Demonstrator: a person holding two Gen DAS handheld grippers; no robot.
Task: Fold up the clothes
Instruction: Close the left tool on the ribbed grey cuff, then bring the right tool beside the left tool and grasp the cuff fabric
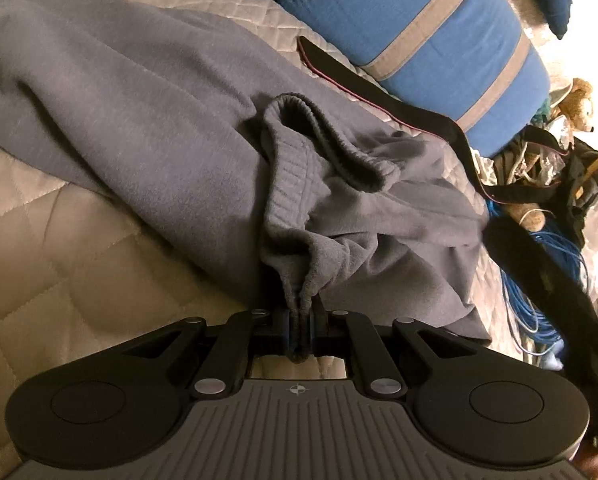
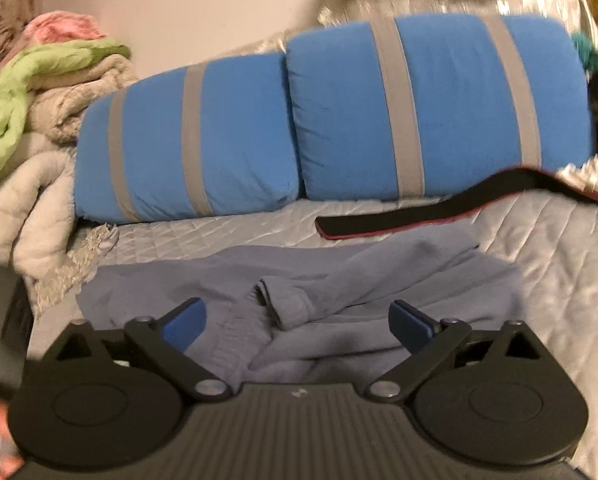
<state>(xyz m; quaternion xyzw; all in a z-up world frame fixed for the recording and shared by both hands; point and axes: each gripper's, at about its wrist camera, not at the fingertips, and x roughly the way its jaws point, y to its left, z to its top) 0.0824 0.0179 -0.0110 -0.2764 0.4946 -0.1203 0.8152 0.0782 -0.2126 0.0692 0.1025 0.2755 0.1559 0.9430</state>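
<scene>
Clothes pile: a heap of green, pink and beige fabric (image 2: 39, 80) sits at the far left of the right wrist view, against the wall.
Pillows: two blue pillows (image 2: 331, 120) with grey stripes lie side by side along the back of the bed.
Bed cover: a pale quilted cover (image 1: 59, 248) lies under everything.
Grey sweatshirt: the grey sweatshirt (image 1: 139, 120) is spread rumpled on the cover in front of the pillows, one ribbed cuff (image 1: 323, 140) turned up and open.
Left gripper: the left gripper (image 1: 299, 328) has its fingers together, clamped on a bunched edge of the sweatshirt.
Right gripper: the right gripper (image 2: 297, 326) is above the sweatshirt with its blue-padded fingers (image 2: 185, 326) wide apart, nothing between them.
Black strap: a black strap with a red edge (image 2: 419, 208) lies just behind the sweatshirt, running to the right.
Right clutter: blue cable (image 1: 539, 300) and a teddy bear (image 1: 575, 100) sit beyond the bed's right edge.
</scene>
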